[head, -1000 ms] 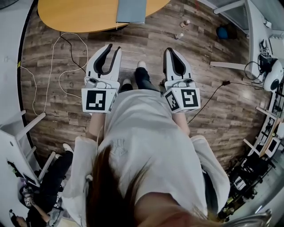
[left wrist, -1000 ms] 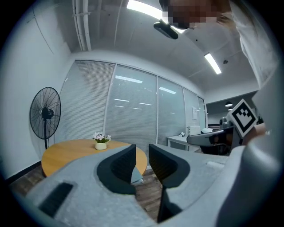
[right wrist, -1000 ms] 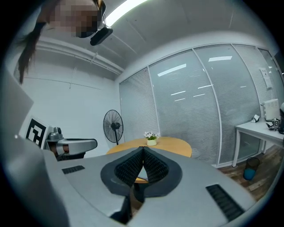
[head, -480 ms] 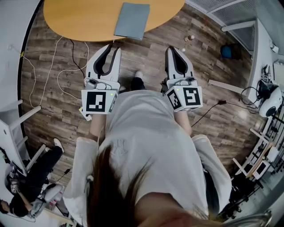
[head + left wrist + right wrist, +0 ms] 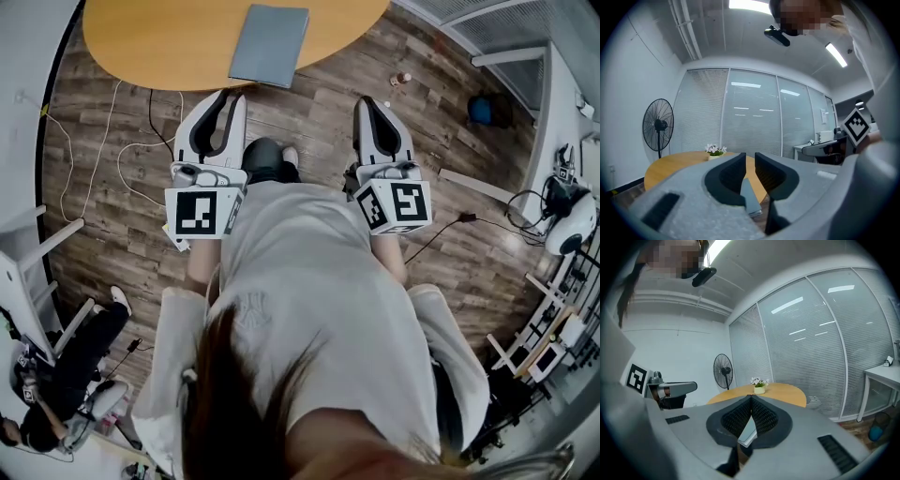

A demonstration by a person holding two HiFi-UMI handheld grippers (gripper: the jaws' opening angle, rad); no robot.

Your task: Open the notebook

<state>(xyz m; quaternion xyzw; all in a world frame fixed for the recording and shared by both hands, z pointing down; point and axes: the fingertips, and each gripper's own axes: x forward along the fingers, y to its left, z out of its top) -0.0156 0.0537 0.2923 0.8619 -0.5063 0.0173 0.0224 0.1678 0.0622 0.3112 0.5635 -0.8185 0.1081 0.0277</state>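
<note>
A closed grey-blue notebook lies on the round wooden table, near its front edge. Both grippers are held level over the floor, short of the table. My left gripper points at the table edge just left of the notebook. Its jaws have just been closing and now stand a narrow gap apart with nothing between them. Through that gap the left gripper view shows the notebook. My right gripper is further right, its fingertips touching and empty. The notebook shows behind its jaws.
A small flower pot stands on the far side of the table, and a standing fan is beyond it. White cables trail over the wooden floor at the left. A white frame and a seated person are at the lower left.
Both grippers have moved forward towards the table, and the table and notebook now show further into the head view. The left jaws have narrowed.
</note>
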